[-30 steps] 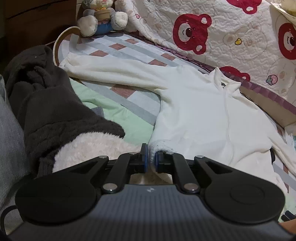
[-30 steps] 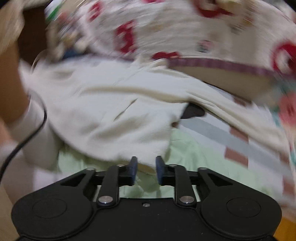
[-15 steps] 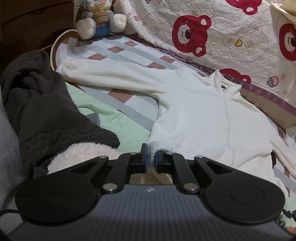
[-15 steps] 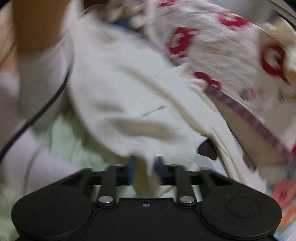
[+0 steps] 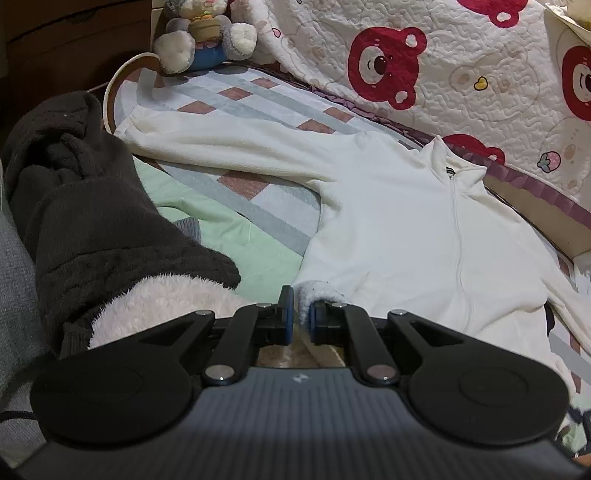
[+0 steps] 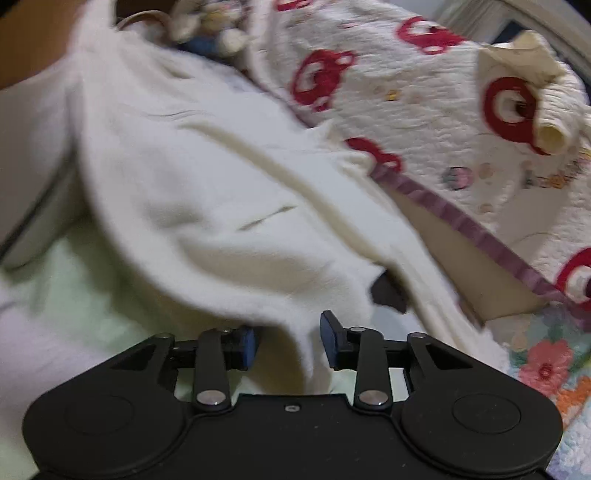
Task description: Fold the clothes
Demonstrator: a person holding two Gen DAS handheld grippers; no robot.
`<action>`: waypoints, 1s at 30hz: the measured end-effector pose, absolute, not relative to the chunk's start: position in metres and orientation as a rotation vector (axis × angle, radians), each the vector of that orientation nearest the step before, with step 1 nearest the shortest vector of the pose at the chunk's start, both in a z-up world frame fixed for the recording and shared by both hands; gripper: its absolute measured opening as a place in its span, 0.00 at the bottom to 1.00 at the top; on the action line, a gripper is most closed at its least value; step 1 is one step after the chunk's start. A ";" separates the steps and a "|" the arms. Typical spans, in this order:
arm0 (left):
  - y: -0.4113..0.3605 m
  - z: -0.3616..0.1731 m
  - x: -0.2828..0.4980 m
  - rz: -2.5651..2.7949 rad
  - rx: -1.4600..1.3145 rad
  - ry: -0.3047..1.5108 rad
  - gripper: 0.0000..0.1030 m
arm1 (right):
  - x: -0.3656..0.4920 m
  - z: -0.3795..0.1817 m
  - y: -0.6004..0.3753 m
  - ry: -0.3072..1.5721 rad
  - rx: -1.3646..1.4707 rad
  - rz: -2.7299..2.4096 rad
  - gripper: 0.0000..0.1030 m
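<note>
A cream fleece zip jacket (image 5: pixel 402 236) lies spread face up on the bed, one sleeve stretched toward the far left. My left gripper (image 5: pixel 302 318) is shut on the jacket's lower left hem corner at the near edge. In the right wrist view the same jacket (image 6: pixel 221 206) fills the middle, blurred. My right gripper (image 6: pixel 289 338) is open, and a fold of the jacket's lower right hem hangs between its fingers.
A dark brown garment with pale fluffy lining (image 5: pixel 88 229) is heaped at the left. A plush toy (image 5: pixel 205 33) sits at the bed's far corner. A white quilt with red bears (image 5: pixel 443 74) is along the far side. The patchwork bedsheet (image 5: pixel 240 177) lies under the jacket.
My right gripper swung quickly from the jacket's right side in toward its hem, closed to a narrow gap and now stands wider open around a fold. My left gripper kept its hold and hardly moved.
</note>
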State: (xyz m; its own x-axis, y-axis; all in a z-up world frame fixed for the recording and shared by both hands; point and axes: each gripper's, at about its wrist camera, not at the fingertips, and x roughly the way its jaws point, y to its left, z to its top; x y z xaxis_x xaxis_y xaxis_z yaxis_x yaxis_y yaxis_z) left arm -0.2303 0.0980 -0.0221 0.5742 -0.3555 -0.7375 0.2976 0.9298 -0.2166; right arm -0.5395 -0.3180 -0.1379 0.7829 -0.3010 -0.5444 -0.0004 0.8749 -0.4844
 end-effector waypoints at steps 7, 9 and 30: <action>0.096 -0.005 -0.244 -0.438 -0.030 0.824 0.05 | -0.613 -0.025 -0.393 0.142 0.360 -0.308 0.03; 0.093 -0.007 -0.248 -0.452 -0.008 0.824 0.05 | -0.623 -0.053 -0.403 0.195 0.481 -0.348 0.03; 0.090 -0.009 -0.275 -0.444 0.089 0.864 0.09 | -0.644 -0.131 -0.410 0.417 0.720 -0.450 0.03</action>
